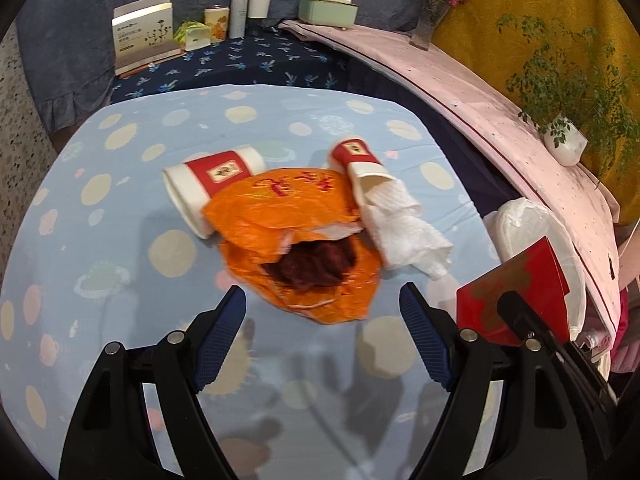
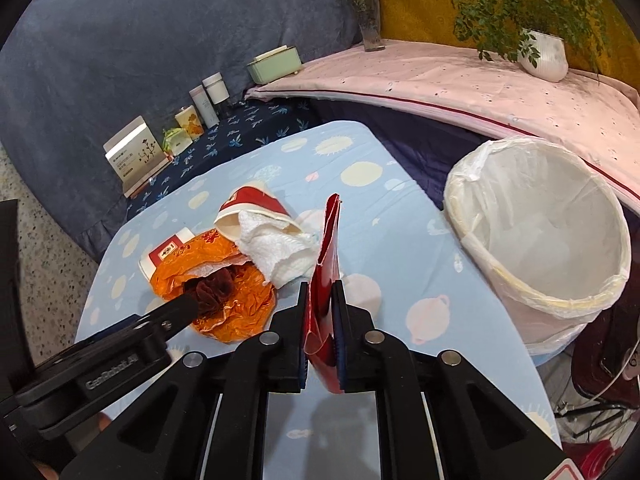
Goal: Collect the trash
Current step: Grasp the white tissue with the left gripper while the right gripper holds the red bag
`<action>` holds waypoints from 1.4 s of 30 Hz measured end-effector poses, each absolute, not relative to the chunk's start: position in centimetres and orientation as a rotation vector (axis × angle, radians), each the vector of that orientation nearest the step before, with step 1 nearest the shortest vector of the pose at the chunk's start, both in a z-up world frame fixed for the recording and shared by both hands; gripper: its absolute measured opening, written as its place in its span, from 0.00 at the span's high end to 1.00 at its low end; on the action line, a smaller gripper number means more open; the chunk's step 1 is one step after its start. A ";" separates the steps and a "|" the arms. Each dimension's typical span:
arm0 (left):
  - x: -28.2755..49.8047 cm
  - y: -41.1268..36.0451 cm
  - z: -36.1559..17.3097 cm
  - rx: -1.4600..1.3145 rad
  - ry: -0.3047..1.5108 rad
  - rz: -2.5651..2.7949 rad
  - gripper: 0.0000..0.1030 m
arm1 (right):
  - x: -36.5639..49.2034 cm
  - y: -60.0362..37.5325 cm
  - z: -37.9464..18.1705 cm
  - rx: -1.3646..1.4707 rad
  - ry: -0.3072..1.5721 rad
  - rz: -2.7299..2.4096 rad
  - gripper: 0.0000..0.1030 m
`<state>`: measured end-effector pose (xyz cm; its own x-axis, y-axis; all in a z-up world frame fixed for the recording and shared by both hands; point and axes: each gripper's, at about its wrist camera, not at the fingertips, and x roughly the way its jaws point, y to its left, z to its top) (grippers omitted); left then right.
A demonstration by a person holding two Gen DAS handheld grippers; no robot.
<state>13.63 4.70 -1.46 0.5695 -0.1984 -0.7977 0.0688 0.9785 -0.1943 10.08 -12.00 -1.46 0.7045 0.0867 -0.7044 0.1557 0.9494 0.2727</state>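
A crumpled orange bag (image 1: 296, 236) with dark red stuff in its mouth lies mid-table, between two red-and-white paper cups (image 1: 212, 184) (image 1: 360, 160). White tissue (image 1: 404, 232) spills from the right cup. My left gripper (image 1: 322, 300) hangs open just in front of the orange bag, nothing between its fingers. My right gripper (image 2: 320, 292) is shut on a flat red packet (image 2: 326, 264), held upright on edge above the table; the same red packet (image 1: 516, 292) shows at the right of the left wrist view. The orange bag (image 2: 224, 280), the tissue (image 2: 280, 248) and the left gripper's finger (image 2: 180, 308) lie to its left.
A white bin (image 2: 592, 280) lined with a plastic bag stands open at the table's right edge. The table (image 2: 400, 208) wears a light blue spotted cloth. Boxes and bottles (image 1: 240, 12) line the back; a vase (image 2: 370, 20) and a potted plant (image 2: 544, 56) stand on the pink ledge.
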 end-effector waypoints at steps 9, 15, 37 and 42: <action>15.9 -1.2 -2.0 -0.124 0.971 -0.201 0.27 | 9.5 -16.7 -1.6 0.397 0.775 -0.074 0.90; 18.2 -3.7 -3.3 -0.092 0.987 -0.179 0.27 | 9.9 -18.8 -2.2 0.427 0.771 -0.074 0.90; 15.8 -7.2 -2.0 0.021 0.951 -0.258 0.98 | 8.6 -20.3 -1.5 0.464 0.727 -0.053 0.90; 14.2 -8.1 -0.3 0.025 0.924 -0.297 0.99 | 7.2 -21.0 0.0 0.465 0.693 -0.067 0.90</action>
<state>14.23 -8.10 -0.32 0.5651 -0.2415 -0.7889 0.2628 0.9591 -0.1053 7.23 -21.01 -0.04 0.7717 0.0920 -0.6293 0.2114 0.8961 0.3903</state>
